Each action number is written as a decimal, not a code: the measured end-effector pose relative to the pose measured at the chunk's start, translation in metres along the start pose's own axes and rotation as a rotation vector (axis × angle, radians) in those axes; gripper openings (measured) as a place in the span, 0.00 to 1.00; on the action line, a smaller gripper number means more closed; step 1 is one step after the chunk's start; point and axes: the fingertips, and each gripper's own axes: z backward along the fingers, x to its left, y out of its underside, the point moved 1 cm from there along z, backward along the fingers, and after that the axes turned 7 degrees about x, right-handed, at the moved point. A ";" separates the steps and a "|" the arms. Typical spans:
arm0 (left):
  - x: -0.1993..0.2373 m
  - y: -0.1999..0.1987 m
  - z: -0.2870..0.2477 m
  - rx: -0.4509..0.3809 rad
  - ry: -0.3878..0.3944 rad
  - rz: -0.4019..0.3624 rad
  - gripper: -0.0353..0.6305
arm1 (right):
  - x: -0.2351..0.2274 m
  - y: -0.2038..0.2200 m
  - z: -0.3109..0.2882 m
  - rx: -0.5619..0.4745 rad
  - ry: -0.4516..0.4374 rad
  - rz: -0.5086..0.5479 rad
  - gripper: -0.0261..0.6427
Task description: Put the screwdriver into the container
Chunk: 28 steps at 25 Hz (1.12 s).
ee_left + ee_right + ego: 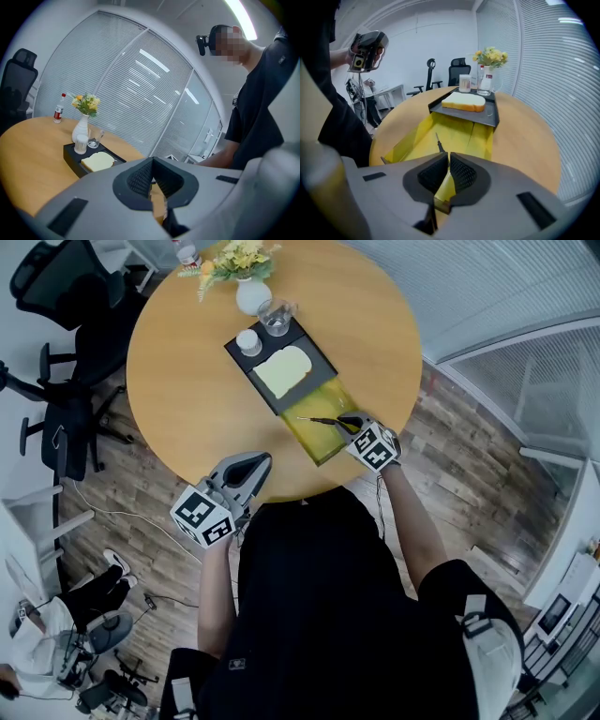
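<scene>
Head view: screwdriver (317, 420) above container (322, 448), inside its edges

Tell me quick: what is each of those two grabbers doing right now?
Left gripper: closed, nothing between its jaws.
Right gripper: closed on the screwdriver, over the yellow container.

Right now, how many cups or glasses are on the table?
2: a white cup and a clear glass, side by side at the black tray's far end, near the vase.

Slim dark screwdriver (317, 419) — level over open yellow container (328, 442)
</scene>
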 end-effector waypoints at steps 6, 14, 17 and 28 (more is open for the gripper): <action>0.008 -0.005 -0.002 0.023 0.034 -0.015 0.06 | -0.003 0.004 0.041 -0.121 0.133 -0.153 0.05; 0.010 -0.007 -0.011 0.052 0.129 -0.047 0.06 | 0.038 0.015 0.056 -0.127 0.140 -0.253 0.05; 0.011 -0.008 -0.013 0.058 0.171 -0.060 0.06 | 0.050 0.017 0.064 -0.129 0.175 -0.289 0.05; 0.005 0.001 -0.018 0.095 0.301 -0.135 0.06 | 0.073 0.000 0.080 -0.174 0.290 -0.305 0.05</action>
